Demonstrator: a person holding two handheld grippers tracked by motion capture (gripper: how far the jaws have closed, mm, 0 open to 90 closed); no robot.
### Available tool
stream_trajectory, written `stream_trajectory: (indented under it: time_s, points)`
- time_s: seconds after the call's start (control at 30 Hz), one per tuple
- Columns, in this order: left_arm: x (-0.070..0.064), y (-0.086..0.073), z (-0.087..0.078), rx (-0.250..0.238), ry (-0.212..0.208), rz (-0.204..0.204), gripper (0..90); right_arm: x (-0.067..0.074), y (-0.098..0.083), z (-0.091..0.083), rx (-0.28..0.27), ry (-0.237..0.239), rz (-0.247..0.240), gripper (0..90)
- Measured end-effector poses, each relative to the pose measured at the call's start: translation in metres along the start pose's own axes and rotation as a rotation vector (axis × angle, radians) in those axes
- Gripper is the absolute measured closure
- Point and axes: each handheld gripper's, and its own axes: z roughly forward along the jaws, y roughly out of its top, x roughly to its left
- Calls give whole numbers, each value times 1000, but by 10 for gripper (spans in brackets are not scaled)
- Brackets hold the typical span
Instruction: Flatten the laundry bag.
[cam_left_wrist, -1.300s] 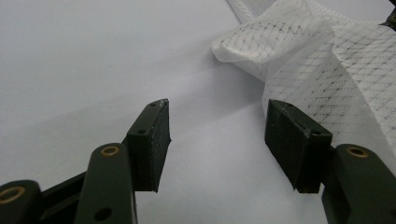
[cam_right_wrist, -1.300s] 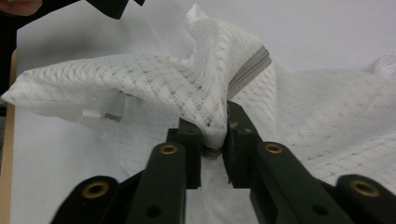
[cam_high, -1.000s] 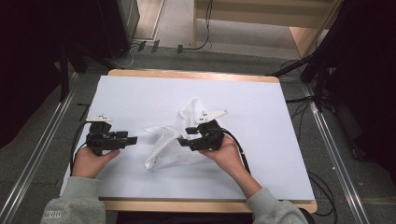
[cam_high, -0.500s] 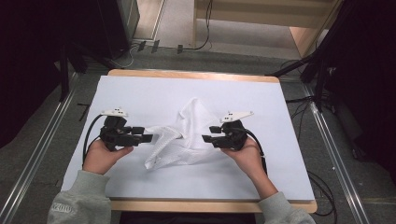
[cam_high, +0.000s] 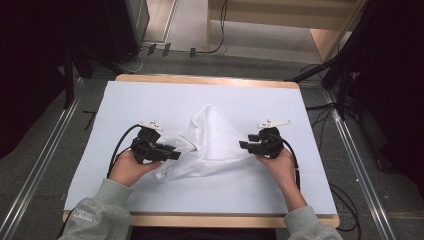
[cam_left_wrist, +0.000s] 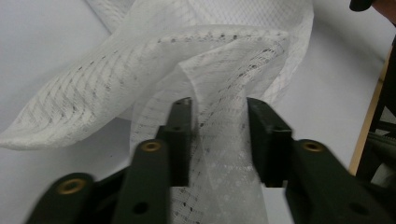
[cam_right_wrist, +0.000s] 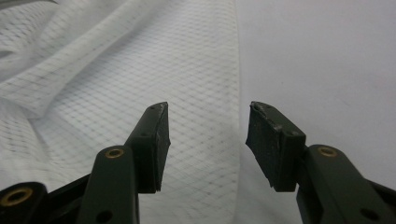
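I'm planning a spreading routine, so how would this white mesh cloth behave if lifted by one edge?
Probably floppy: the mesh cloth lies rumpled, with soft folds curling between the open jaws of the left tool. Likely very light: its weave is thin enough to see through. It would probably sag and drape rather than hold shape, and might slip from a loose pinch.

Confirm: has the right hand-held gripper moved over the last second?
Yes. The right hand-held gripper has shifted rightward toward the table's right edge, now sitting at the white mesh cloth's right corner rather than over its middle.
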Motion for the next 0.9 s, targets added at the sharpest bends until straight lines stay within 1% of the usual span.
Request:
stream_trajectory:
  time_s: [0.03, 0.1, 0.13, 0.2, 0.27, 0.3, 0.33, 0.37, 0.43, 0.57, 0.6, 0.63, 0.67, 0.73, 0.77, 0.8, 0.83, 0.87, 0.9]
  points:
    - [1, 0, 0, 2, -11, 0, 725, -2, -1, 2, 8, -3, 3, 500]
    - [2, -1, -2, -6, -19, 5, 816, -4, -2, 6, 27, -16, -2, 501]
    - [3, -1, -4, -7, -20, 7, 848, -5, -3, 9, 32, -23, -9, 500]
    - [6, -3, -7, -20, -21, 1, 883, -6, -3, 13, 42, -38, -8, 501]
    - [9, -4, -11, -39, -20, -10, 889, -9, -4, 17, 52, -42, 2, 503]
    - [11, -5, -14, -47, -13, -13, 890, -10, -4, 19, 67, -43, 8, 509]
    - [12, -6, -16, -56, -8, -18, 891, -10, -4, 20, 69, -42, 8, 516]
    - [15, -7, -20, -68, -6, -29, 891, -10, -4, 20, 69, -38, 14, 542]
    - [17, -8, -24, -84, 2, -40, 892, -8, -3, 21, 74, -27, 7, 622]
    - [23, -12, -31, -107, 13, -61, 893, -3, -1, 23, 99, -64, -22, 827]
    - [24, -13, -33, -113, 19, -66, 893, -2, 0, 24, 109, -70, -25, 900]
    - [24, -14, -35, -117, 20, -68, 893, -2, 0, 24, 109, -70, -25, 900]
    - [25, -14, -36, -124, 24, -75, 893, -2, 0, 24, 117, -56, -23, 900]
    - [27, -16, -40, -138, 30, -84, 892, -4, 3, 23, 124, -61, -20, 900]
    - [28, -17, -42, -144, 34, -89, 892, -5, 4, 22, 117, -63, -19, 900]
    - [29, -18, -44, -152, 41, -94, 892, -6, 5, 20, 104, -65, -8, 900]
    - [30, -19, -46, -158, 46, -100, 892, -10, 8, 15, 86, -64, -3, 900]
    - [32, -21, -48, -167, 49, -107, 892, -11, 9, 13, 82, -68, 7, 900]
    - [33, -22, -50, -175, 53, -116, 892, -11, 9, 13, 82, -68, 7, 900]
